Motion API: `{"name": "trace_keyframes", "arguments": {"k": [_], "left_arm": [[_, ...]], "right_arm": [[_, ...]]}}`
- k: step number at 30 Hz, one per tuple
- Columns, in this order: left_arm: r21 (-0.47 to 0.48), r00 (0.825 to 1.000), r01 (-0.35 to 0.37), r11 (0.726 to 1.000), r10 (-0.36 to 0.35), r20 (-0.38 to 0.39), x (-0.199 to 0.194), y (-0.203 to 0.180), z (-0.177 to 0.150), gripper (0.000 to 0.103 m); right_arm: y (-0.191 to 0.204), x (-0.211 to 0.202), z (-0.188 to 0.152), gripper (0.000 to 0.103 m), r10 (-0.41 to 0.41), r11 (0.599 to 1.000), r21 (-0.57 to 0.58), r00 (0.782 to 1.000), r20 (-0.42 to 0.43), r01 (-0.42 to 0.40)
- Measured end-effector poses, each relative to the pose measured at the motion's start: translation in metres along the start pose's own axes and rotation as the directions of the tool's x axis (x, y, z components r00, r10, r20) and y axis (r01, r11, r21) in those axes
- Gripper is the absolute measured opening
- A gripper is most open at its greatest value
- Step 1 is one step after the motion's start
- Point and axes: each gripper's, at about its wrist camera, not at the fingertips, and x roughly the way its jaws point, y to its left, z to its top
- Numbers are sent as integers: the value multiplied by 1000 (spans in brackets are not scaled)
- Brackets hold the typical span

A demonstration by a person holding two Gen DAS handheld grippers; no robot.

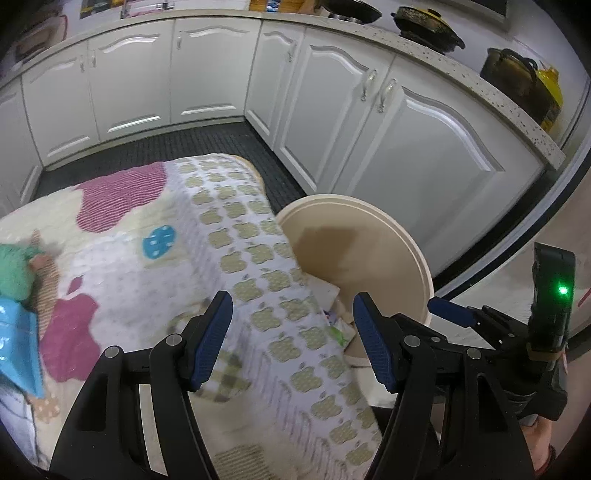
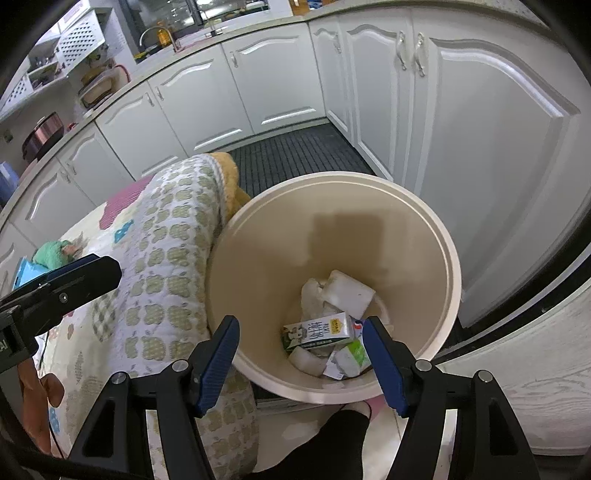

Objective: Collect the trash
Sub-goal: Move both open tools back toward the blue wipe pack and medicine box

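A round beige bin [image 2: 455, 258] stands on the floor beside a quilt-covered table [image 2: 159, 258]. At its bottom lie a milk carton [image 2: 317, 330], white foam blocks [image 2: 349, 291] and other wrappers. My right gripper [image 2: 302, 319] hangs open above the bin's near side, nothing pressed between its pads. My left gripper [image 1: 291, 297] is open over the quilt's edge [image 1: 258, 258], also holding nothing, with the bin [image 1: 406, 236] just to its right. A green crumpled thing [image 1: 14, 269] and a blue packet [image 1: 14, 350] rest on the quilt at far left.
White cabinet doors [image 2: 480, 129] run along the back and right, close behind the bin. A dark ribbed mat [image 2: 295, 155] covers the floor beyond. Pots [image 1: 428, 26] stand on the counter. A person's foot in a dark trouser leg [image 2: 332, 435] is below the bin.
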Motion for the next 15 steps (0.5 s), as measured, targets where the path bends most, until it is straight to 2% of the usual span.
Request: {"name": "trace_keyframes", "arguments": {"k": [9, 15], "left_arm": [[-66, 998, -52, 996, 53, 25, -35, 37, -21, 67], [-86, 993, -107, 990, 110, 33, -65, 66, -45, 67]], "right_arm": [[35, -15, 0, 73, 41, 998, -57, 999, 26, -39], [68, -13, -3, 73, 84, 990, -118, 996, 8, -83]]}}
